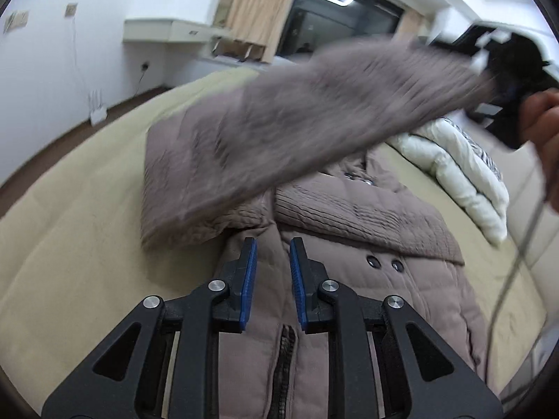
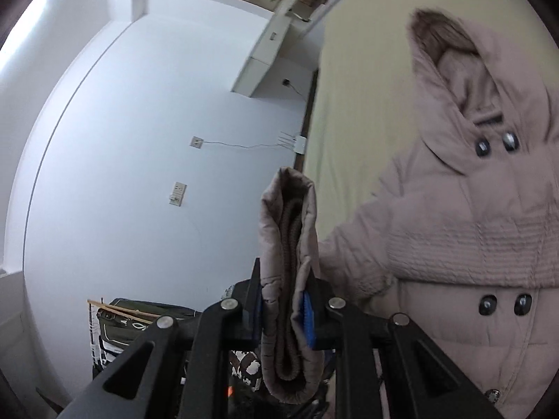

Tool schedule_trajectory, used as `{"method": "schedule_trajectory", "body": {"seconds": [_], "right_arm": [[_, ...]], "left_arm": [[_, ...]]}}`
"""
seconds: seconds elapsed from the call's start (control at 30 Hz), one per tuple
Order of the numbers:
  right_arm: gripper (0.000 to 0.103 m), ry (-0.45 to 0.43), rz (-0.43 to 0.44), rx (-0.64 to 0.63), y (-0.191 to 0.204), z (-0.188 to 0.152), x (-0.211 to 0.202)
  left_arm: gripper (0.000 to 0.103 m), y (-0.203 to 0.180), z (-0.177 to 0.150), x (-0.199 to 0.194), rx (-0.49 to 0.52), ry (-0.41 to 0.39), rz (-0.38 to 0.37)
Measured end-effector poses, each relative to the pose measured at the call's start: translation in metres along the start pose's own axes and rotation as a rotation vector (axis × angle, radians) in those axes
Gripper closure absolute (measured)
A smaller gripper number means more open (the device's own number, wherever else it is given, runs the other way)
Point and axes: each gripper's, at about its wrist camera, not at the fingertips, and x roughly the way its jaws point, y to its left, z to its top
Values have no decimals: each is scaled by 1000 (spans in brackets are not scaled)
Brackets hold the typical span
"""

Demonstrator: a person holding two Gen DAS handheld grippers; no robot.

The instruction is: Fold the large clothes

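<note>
**Operator:** Why is the right gripper (image 2: 283, 310) clamped on the sleeve cuff (image 2: 288, 244)?

**Technician:** The cuff is the control point of the sleeve. Its blue pads (image 2: 307, 317) pinch the folded cuff from both sides, so the sleeve (image 1: 314, 118) can be carried across the coat (image 1: 349, 244) as one piece. This looks like the sleeve-fold step; the body folds are probably not yet done.

**Operator:** And the left gripper (image 1: 273, 255)?

**Technician:** Nearest the camera, its fingers (image 1: 248, 272) are spread with nothing between them. It hovers low over the coat front near the zipper (image 1: 284, 366), pointing up the coat toward the buttons (image 1: 384, 264).

**Operator:** Pose of the right hand (image 1: 539, 118)?

**Technician:** Raised above the bed (image 1: 70, 227), holding the sleeve in the air, with its camera rolled sideways. The sleeve is motion-blurred.

**Operator:** Where does the coat lie?

**Technician:** Flat on the bed, front up, hood (image 2: 450, 52) at the far end. A white folded duvet (image 1: 454, 174) sits beside it; beyond are the wall and window (image 1: 342, 14).
</note>
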Motion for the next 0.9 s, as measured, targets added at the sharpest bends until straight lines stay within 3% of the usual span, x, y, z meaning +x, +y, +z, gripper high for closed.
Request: {"method": "schedule_trajectory", "body": {"seconds": [0.2, 0.37, 0.5, 0.6, 0.77, 0.9], "right_arm": [[83, -67, 72, -152, 94, 22, -20], [83, -127, 97, -188, 102, 28, -51], [83, -214, 95, -118, 52, 36, -93], [83, -290, 80, -37, -3, 42, -125], [83, -388, -19, 164, -120, 31, -159], [83, -403, -109, 360, -225, 11, -162]], "left_arm": [[85, -8, 24, 38, -36, 7, -51], [85, -15, 34, 90, -37, 61, -10], [85, -6, 33, 131, -40, 121, 74], [85, 20, 30, 141, -108, 118, 126], [85, 34, 23, 152, -143, 126, 157], [85, 36, 18, 158, -143, 147, 149]]}}
